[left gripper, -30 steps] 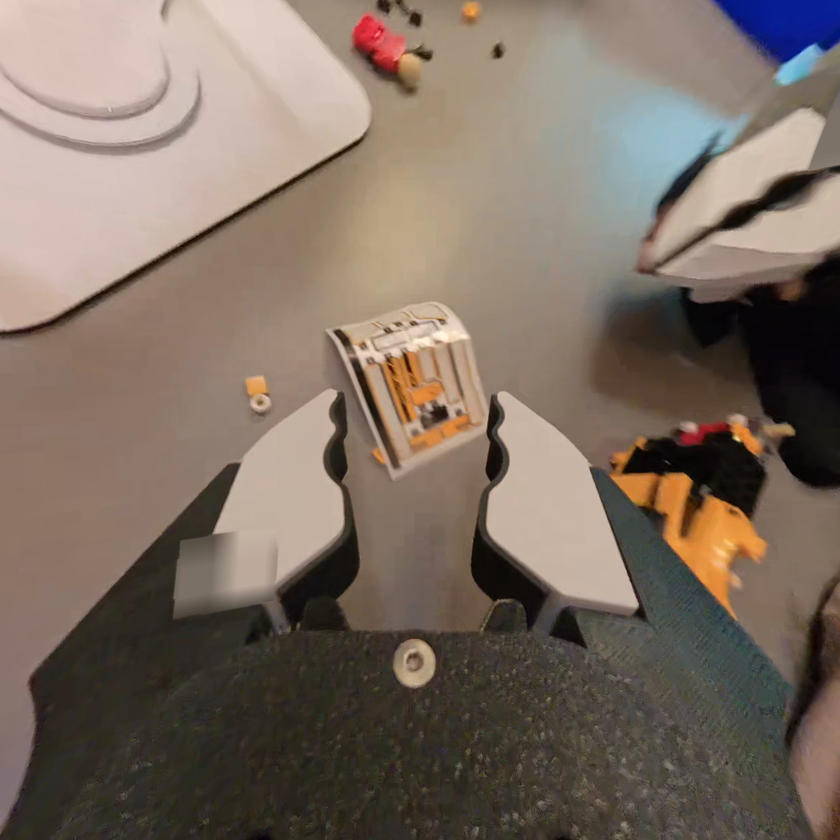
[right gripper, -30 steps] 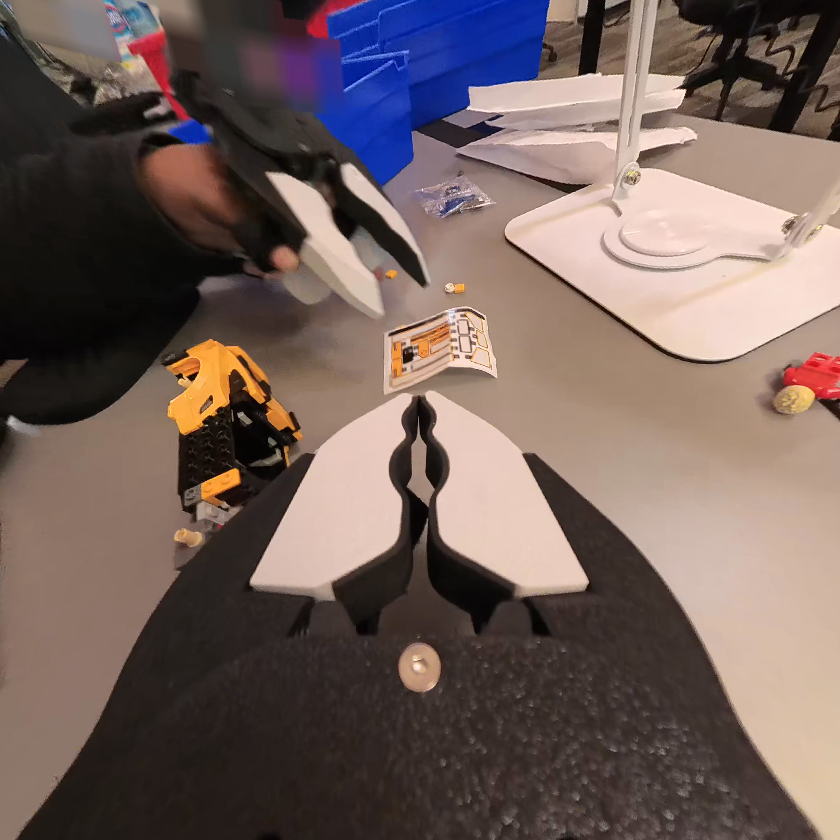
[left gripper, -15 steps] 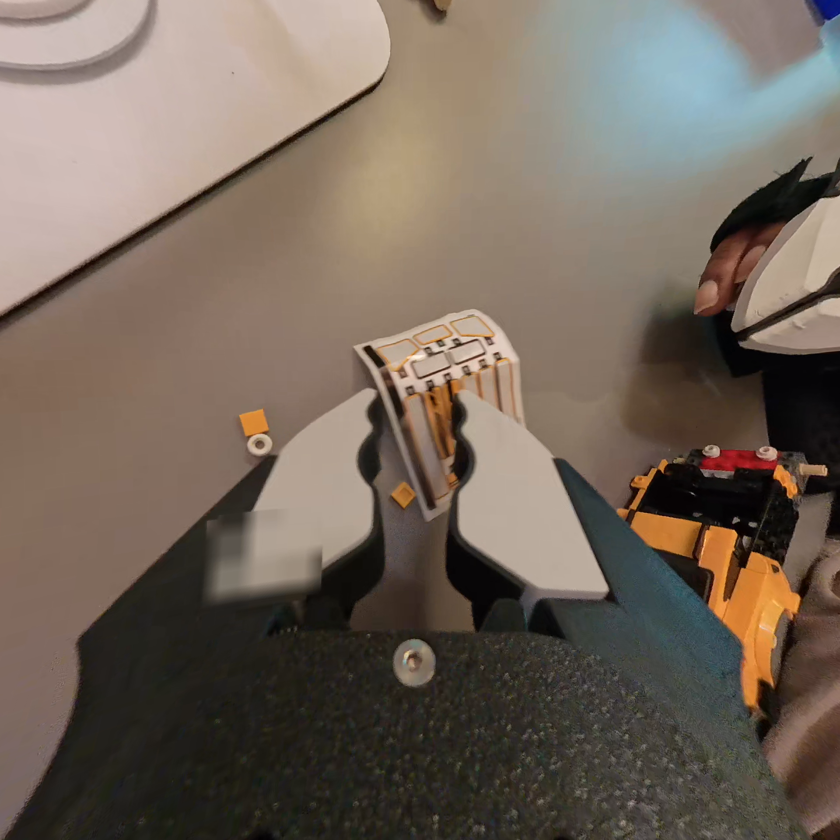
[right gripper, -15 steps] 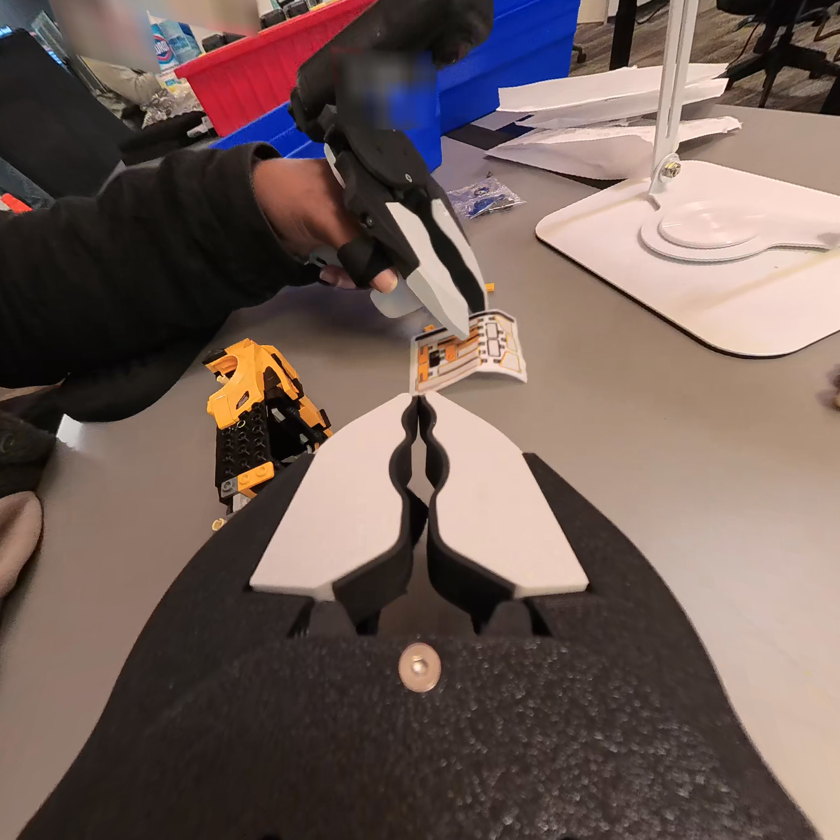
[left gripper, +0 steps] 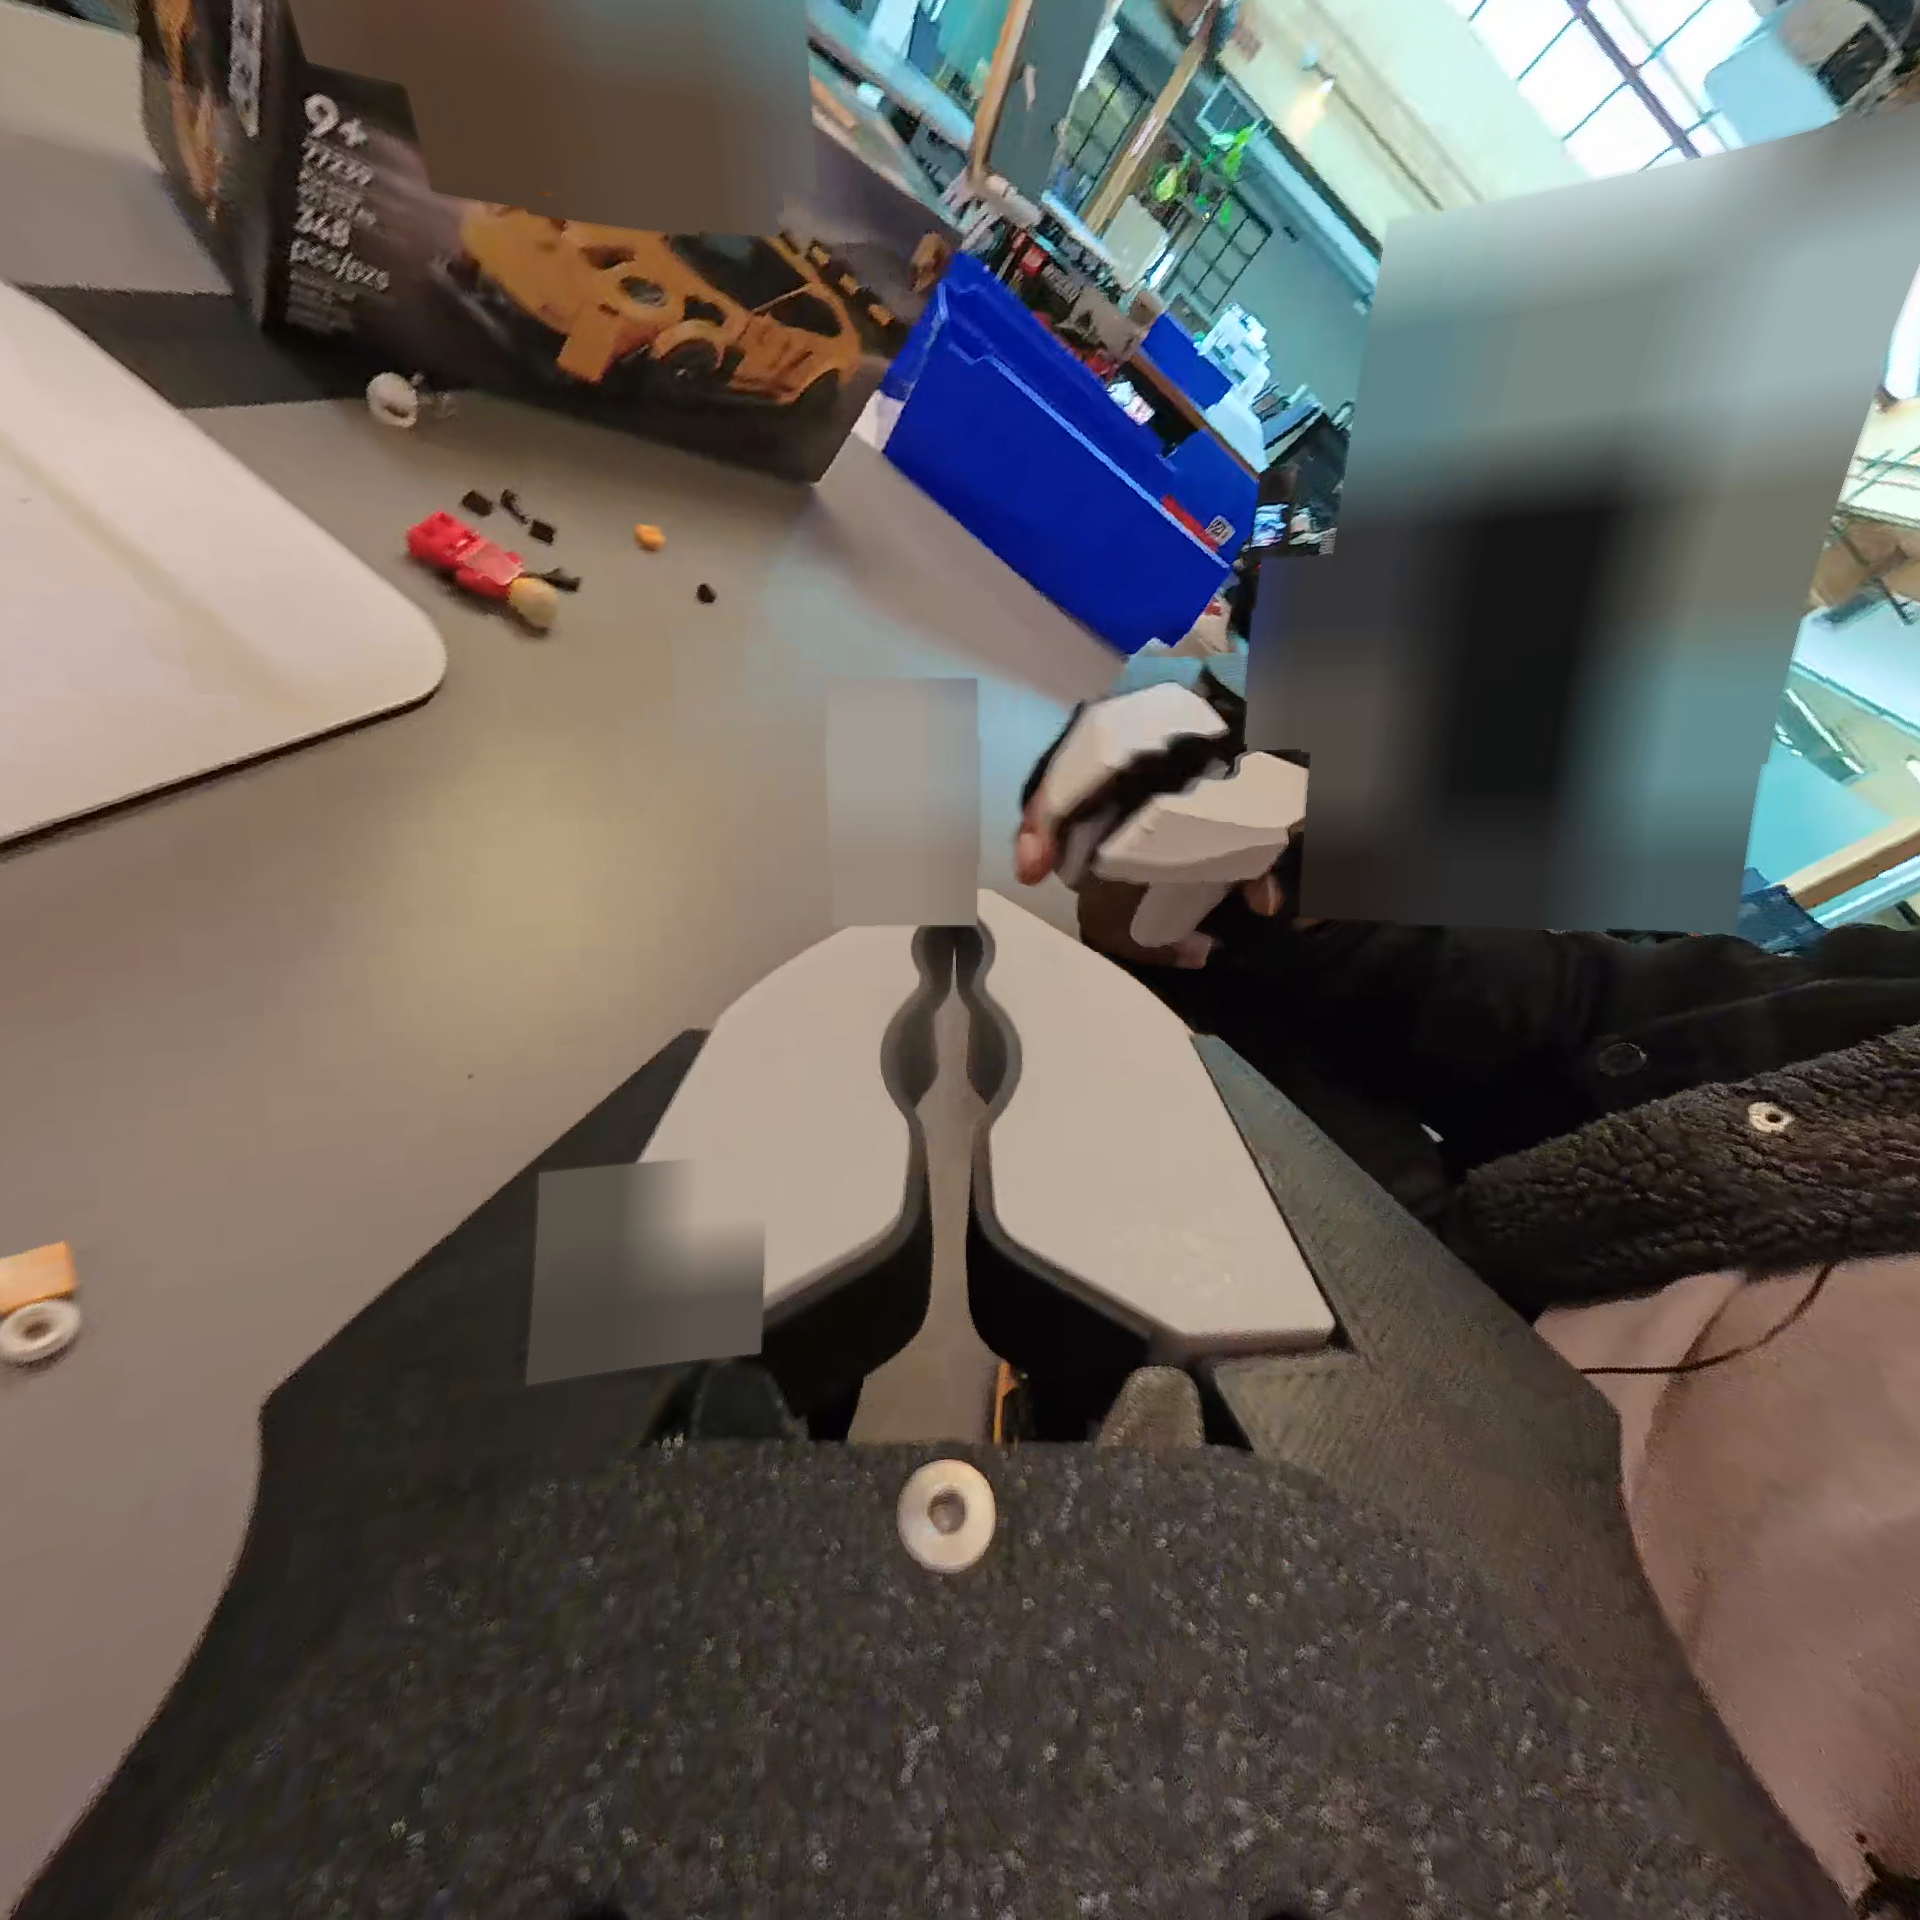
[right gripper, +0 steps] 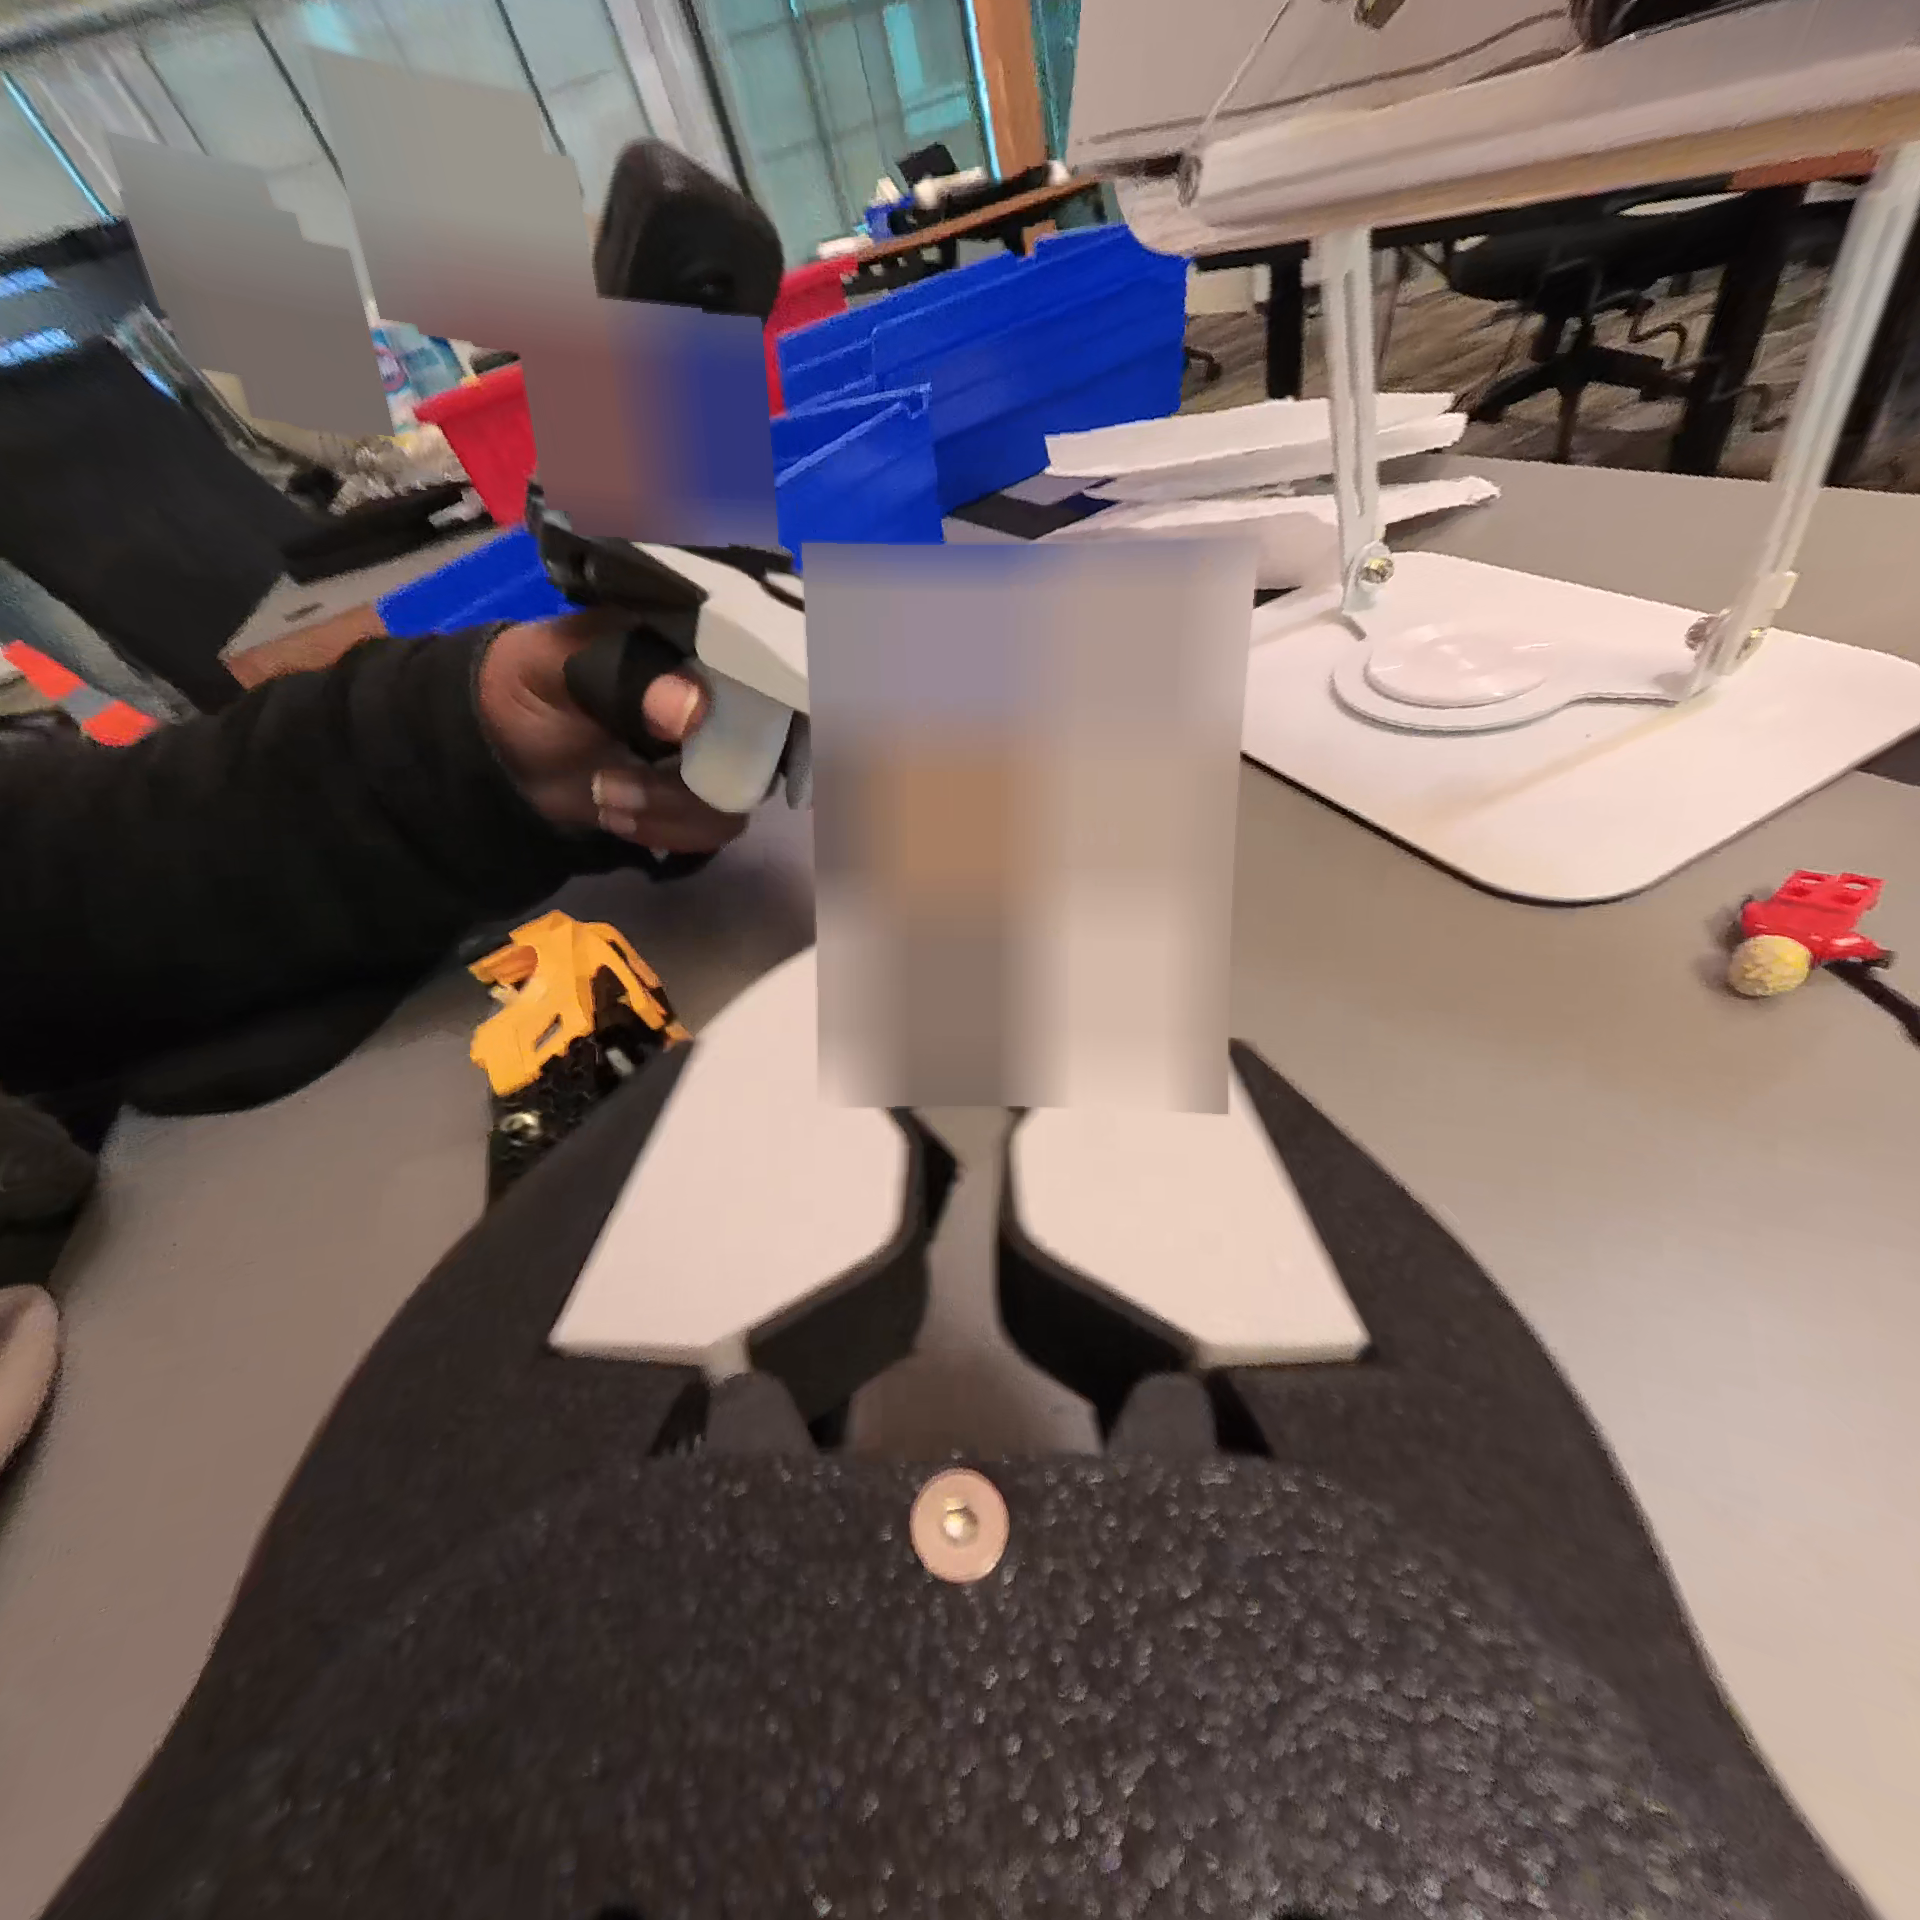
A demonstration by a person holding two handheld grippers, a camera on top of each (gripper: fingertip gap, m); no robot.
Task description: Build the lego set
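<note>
Grey table [left gripper: 540, 935]: left hand-held gripper [left gripper: 951, 940] closed; right hand-held gripper [right gripper: 961, 1101] tips hidden.

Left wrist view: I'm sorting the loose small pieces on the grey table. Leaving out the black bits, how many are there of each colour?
Red: 1, red piece
Beige: 1, beige round piece
Orange: 2, orange bit, orange tile
White: 2, white ring, white round piece
Total: 6
</note>
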